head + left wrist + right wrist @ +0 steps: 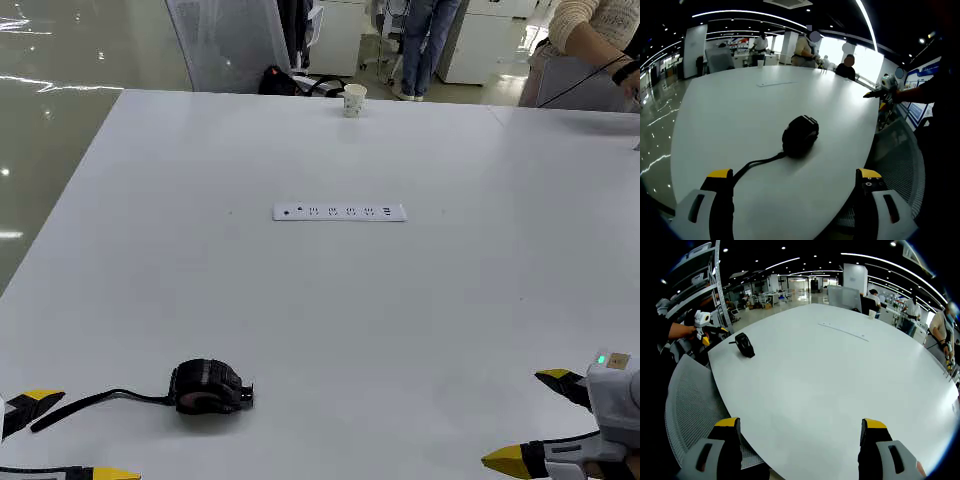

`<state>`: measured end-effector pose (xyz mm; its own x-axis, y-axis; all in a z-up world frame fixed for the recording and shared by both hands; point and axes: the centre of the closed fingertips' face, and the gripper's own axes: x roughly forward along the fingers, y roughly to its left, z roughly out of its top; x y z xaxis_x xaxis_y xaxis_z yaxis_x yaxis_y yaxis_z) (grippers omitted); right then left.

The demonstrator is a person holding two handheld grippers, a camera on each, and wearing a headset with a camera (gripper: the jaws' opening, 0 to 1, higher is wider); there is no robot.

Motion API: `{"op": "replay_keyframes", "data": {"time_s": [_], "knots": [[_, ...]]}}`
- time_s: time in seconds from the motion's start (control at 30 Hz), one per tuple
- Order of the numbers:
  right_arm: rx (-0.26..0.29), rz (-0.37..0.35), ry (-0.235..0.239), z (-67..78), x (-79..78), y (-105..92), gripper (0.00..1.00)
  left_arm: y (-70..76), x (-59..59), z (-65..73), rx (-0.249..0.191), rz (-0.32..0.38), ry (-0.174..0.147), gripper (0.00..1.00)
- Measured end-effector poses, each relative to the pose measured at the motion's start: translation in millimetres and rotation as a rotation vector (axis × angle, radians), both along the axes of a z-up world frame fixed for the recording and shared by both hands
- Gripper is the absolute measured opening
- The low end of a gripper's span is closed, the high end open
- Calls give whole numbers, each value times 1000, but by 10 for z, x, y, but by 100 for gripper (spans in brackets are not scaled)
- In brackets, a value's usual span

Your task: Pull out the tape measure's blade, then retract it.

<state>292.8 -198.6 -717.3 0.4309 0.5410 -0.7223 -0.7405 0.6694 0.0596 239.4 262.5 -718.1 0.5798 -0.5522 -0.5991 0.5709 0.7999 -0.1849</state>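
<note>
One compact black tape measure (210,387) with a rounded case lies on its side on the white tabletop (420,320), close to the near edge and towards the near left corner. Its single black wrist strap (90,404) trails flat from the case towards that corner. The blade looks fully wound in, and a small tab at the right end of the case is probably the blade's hook, though it is too small to be sure. I judge the case to be stiff and fairly dense for its size, with smooth sides that could slide on the tabletop, so it wants a firm hold across its flat faces. The blade should be thin, springy steel that pulls back hard, best taken by pinching the end hook. There are two grippers, both with yellow-tipped jaws spread wide and holding nothing. The left gripper (75,435) hovers at the near left corner just beside the strap, and its own view looks straight at the tape measure between its jaws. The right gripper (530,418) hangs at the near right corner, well apart from the case. Farther out, one white power strip (340,212) lies flat near the middle of the tabletop, and one white paper cup (354,100) stands upright at the far edge. One grey mesh chair (690,405) sits against the near edge.
</note>
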Motion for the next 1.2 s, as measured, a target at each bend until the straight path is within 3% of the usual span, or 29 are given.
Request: {"op": "replay_keyframes", "data": {"time_s": [0.27, 0.5, 0.53, 0.6, 0.63, 0.8, 0.93, 1.03, 1.13, 1.2], "knots": [[-8, -1, -3, -2, -37, -51, 99, -6, 37, 8, -1, 4, -4, 99], [22, -5, -9, 30, -15, -32, 99, -24, 55, -19, 5, 1, 9, 99], [21, 9, -65, 62, 54, -7, 99, -28, 55, -50, 9, 0, 23, 99], [21, 8, -74, 44, 65, 38, 99, -17, 48, -141, 54, -14, 48, 99], [15, 8, -79, 26, 78, 57, 99, -39, 52, -159, 66, -34, 45, 99], [-5, 47, -69, -113, 83, 252, 99, -186, 139, -187, 93, -110, 66, 99], [-15, 77, -31, -241, 83, 391, 99, -236, 249, -219, 183, -208, 64, 99], [21, 192, -87, -227, 123, 664, 99, -279, 350, -248, 261, -290, 63, 99], [40, 223, -40, -286, 142, 887, 99, -386, 469, -237, 267, -313, 44, 99], [4, 286, -65, -299, 205, 1045, 99, -468, 526, -256, 286, -347, 46, 99]]}}
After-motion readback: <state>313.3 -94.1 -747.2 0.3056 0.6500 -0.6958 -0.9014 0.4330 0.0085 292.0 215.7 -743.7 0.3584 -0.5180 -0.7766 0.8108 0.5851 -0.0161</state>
